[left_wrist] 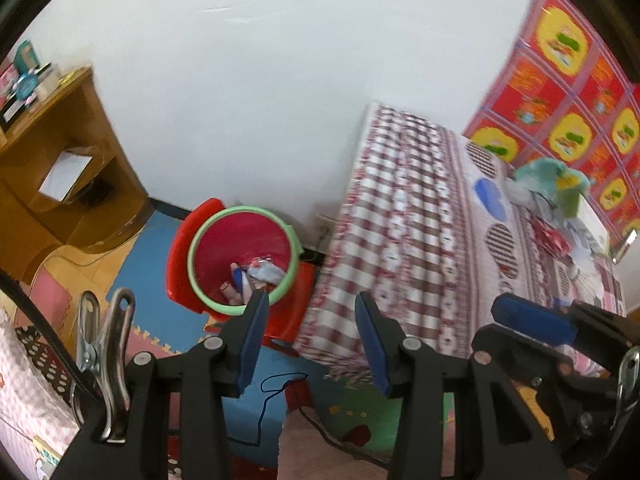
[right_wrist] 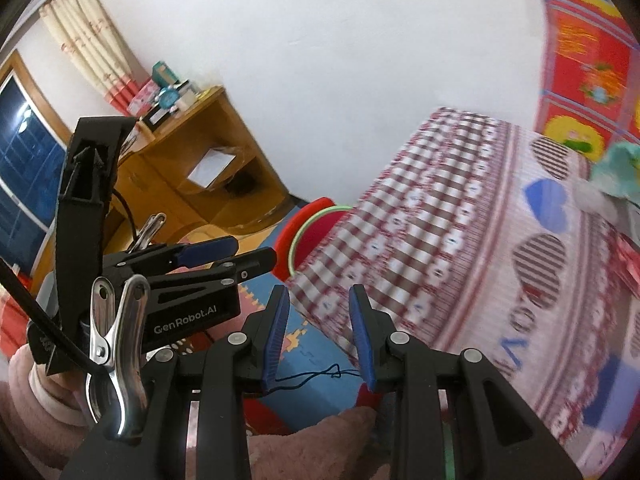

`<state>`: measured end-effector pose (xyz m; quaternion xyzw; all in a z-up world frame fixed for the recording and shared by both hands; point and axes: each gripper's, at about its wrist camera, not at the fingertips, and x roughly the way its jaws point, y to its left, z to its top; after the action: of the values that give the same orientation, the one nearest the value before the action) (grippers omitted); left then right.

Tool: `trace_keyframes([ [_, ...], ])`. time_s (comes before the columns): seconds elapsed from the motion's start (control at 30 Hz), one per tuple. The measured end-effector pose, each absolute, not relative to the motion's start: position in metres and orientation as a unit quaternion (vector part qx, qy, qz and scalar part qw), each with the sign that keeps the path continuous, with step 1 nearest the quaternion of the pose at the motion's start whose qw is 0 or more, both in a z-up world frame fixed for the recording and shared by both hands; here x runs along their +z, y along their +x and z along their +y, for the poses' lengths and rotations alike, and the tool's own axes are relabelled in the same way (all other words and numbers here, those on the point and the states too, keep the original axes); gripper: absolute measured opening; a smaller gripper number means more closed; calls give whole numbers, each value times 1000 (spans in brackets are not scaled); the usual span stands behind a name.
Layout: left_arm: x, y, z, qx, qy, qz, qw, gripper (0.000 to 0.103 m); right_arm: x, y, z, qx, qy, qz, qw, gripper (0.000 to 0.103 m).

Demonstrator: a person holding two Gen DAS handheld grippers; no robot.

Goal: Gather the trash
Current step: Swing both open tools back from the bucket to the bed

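Observation:
A red trash bin (left_wrist: pixel 240 258) with a green rim stands on the floor beside the table, with several wrappers (left_wrist: pixel 260 274) inside; part of its rim shows in the right wrist view (right_wrist: pixel 308 232). My left gripper (left_wrist: pixel 312 340) is open and empty, above and to the right of the bin. It also shows in the right wrist view (right_wrist: pixel 224 256). My right gripper (right_wrist: pixel 318 332) is open and empty at the table's corner; it shows in the left wrist view (left_wrist: pixel 520 328). More trash (left_wrist: pixel 548 216) lies on the checked tablecloth (left_wrist: pixel 420 220) at the right.
A wooden desk (left_wrist: pixel 60 168) with a clock and boxes stands at the left by the white wall. Coloured foam mats (left_wrist: pixel 160 280) cover the floor. A red patterned cloth (left_wrist: pixel 560 80) hangs behind the table. A dark cable (left_wrist: pixel 276 396) lies on the floor.

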<state>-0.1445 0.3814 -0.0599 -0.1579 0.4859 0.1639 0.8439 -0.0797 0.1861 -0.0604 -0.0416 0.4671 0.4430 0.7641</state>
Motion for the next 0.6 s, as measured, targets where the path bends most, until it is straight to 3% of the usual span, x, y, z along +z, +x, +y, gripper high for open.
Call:
trace_keyframes([
  [0.6, -49, -107, 248, 71, -109, 491, 861, 47, -58, -76, 39, 351, 10, 466, 812, 32],
])
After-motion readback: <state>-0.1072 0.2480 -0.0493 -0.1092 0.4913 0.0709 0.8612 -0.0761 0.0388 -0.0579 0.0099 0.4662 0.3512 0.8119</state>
